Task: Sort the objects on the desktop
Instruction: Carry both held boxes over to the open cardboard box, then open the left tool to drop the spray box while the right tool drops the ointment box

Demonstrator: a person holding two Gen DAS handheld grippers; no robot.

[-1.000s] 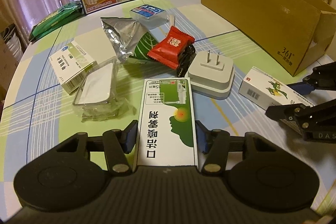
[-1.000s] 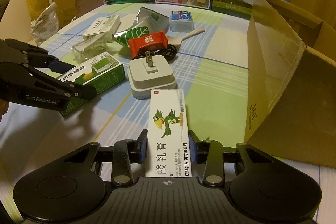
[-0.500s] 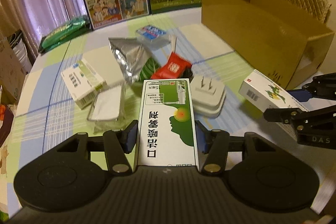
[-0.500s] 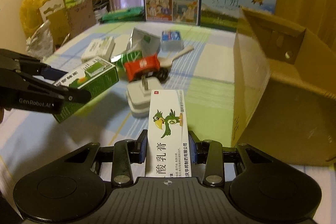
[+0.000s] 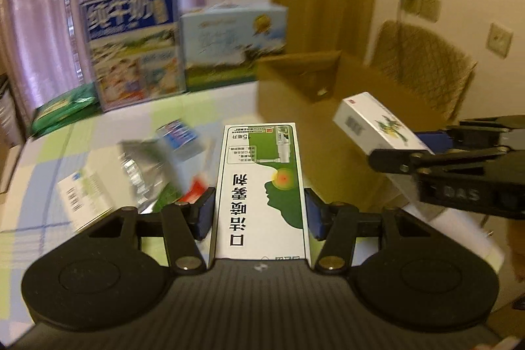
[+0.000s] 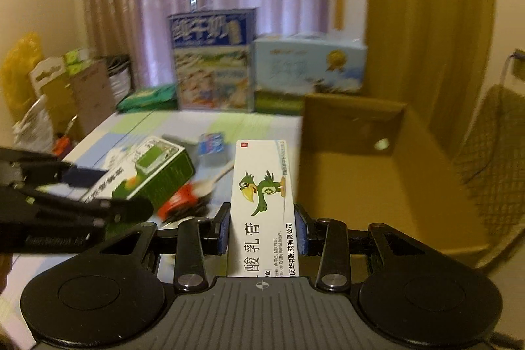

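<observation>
My left gripper (image 5: 259,212) is shut on a green-and-white spray box (image 5: 261,186), held high above the table. My right gripper (image 6: 262,232) is shut on a white ointment box with a green parrot (image 6: 262,199). In the left wrist view the right gripper (image 5: 426,159) shows at the right with the parrot box (image 5: 374,127) over the open cardboard box (image 5: 295,77). In the right wrist view the left gripper (image 6: 75,202) with the spray box (image 6: 147,173) is at the left, and the cardboard box (image 6: 354,169) lies just ahead to the right.
On the checked tablecloth lie a silver foil bag (image 5: 144,166), a white medicine box (image 5: 85,195), a red snack packet (image 6: 178,202), a small blue-topped box (image 5: 178,136) and a white spoon (image 6: 216,177). Two milk cartons (image 5: 131,45) stand at the back. A wicker chair (image 5: 423,68) is at the right.
Both grippers have risen well above the table with their boxes and tipped up toward the cardboard box. The table objects have dropped lower in both views.
</observation>
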